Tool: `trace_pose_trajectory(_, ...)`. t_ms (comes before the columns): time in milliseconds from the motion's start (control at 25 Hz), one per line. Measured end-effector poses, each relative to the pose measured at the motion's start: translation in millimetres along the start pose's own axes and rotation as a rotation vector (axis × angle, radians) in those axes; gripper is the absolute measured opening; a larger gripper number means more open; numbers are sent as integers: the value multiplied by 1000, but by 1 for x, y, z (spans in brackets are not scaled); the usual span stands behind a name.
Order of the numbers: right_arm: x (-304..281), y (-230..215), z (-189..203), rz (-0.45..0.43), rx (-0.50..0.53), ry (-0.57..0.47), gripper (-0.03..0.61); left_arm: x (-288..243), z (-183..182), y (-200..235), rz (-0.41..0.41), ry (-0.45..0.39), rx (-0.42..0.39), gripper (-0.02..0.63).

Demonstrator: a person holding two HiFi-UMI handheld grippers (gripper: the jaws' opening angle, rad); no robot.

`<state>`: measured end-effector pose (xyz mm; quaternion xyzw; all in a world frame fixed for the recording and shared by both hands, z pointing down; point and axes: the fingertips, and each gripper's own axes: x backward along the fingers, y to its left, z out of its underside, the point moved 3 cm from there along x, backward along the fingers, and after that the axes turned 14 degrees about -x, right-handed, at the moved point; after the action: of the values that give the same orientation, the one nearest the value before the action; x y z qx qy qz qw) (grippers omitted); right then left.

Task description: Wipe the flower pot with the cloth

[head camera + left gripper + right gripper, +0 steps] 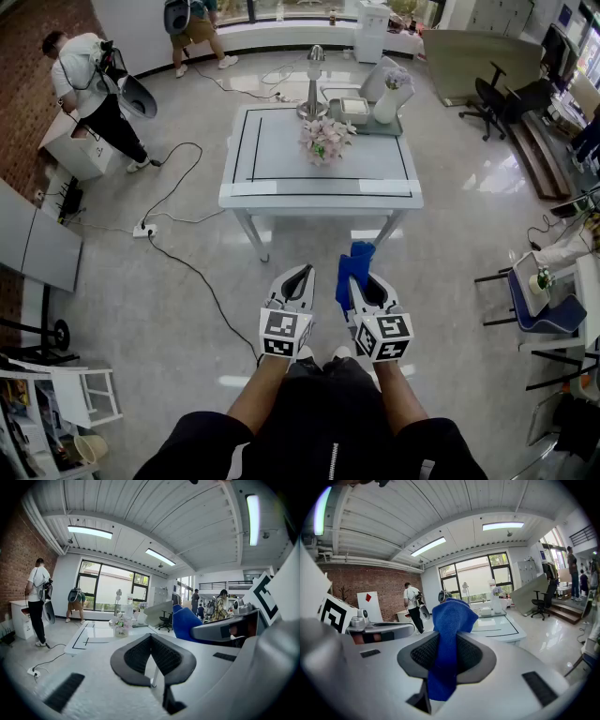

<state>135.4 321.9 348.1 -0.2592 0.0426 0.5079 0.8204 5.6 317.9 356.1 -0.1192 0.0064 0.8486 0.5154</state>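
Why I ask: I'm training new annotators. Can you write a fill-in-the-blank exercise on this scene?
The cloth in the right gripper is ____ in colour.
The left gripper holds ____.
The flower pot stands on a white ____, ahead of both grippers.
Missing words: blue; nothing; table.

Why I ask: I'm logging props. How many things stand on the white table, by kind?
Flower pot with pink blooms: 1
White vase with flowers: 1
Metal stand: 1
Grey tray: 1
White box: 1
Total: 5
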Motion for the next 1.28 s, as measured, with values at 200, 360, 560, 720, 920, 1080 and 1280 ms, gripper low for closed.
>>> trace_pose_trajectory(200,-12,1,-3,8,5,-3,95,-8,1,10,2,-7,1,5)
trace_pose_trajectory(360,-23,7,-5,-7,-18,-21,95,-11,3,23,4,-6,7,6)
trace_pose_trajectory(560,-39,10,-4,1,-36,-13,95,-18,8,41,4,5,22,6)
trace_pose_trajectory(720,-56,2,-9,22,-47,-5,95,-35,10,55,10,15,28,6)
trace_pose_trajectory(920,-91,-21,-13,48,-70,3,95,-69,16,75,16,31,33,6)
trace_pose_trajectory(1080,-135,-44,-25,53,-92,26,96,-106,16,94,20,44,22,5)
trace_pose_trajectory(1280,-196,-79,-56,59,-84,60,95,-167,12,127,17,54,38,5)
